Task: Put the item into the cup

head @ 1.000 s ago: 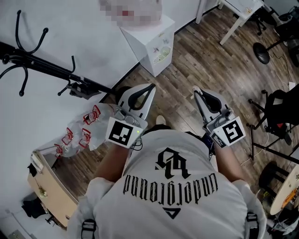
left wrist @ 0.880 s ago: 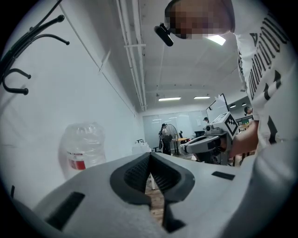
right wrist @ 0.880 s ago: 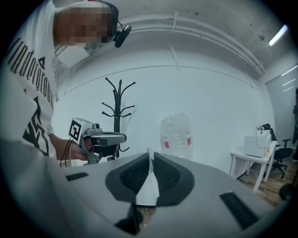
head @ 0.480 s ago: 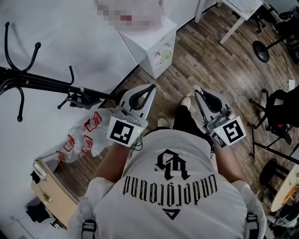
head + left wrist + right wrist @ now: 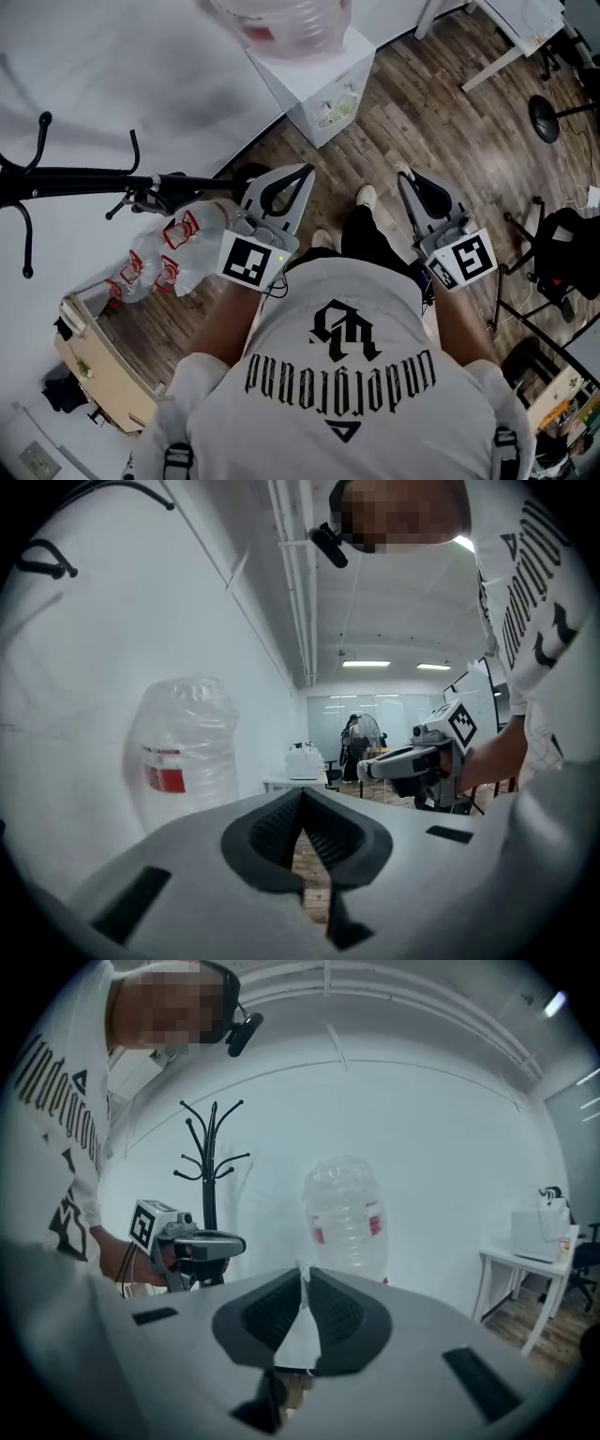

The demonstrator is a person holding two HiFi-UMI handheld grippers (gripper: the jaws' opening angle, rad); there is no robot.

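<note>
Right gripper view: my right hand-held gripper (image 5: 302,1277) is pinching the item (image 5: 298,1340), a thin white piece that I cannot name more closely. It stands on edge between the ribbed pads, and a sliver pokes out past the tips. I judge it is held deep like this so that something so light cannot slip or flutter out while it is carried. My left hand-held gripper (image 5: 302,793) has its jaws pressed together at the tips with nothing between them, only floor showing through the gap behind. It has no work yet, I think, and may be kept free to steady the cup later. From the head view, both are held out in front of my chest, roughly level and well apart, which reads as a carrying posture, not a placing one. Ahead of them stands a big water bottle (image 5: 345,1213) against the white wall, with a coat rack (image 5: 213,1147) to its left and a white desk (image 5: 525,1265) off to the right. A plastic bag (image 5: 159,267) lies on the wooden floor (image 5: 422,103) near my left side. No cup shows in any view, so I take the task as barely begun: the item is secured, and the cup has yet to be found.
</note>
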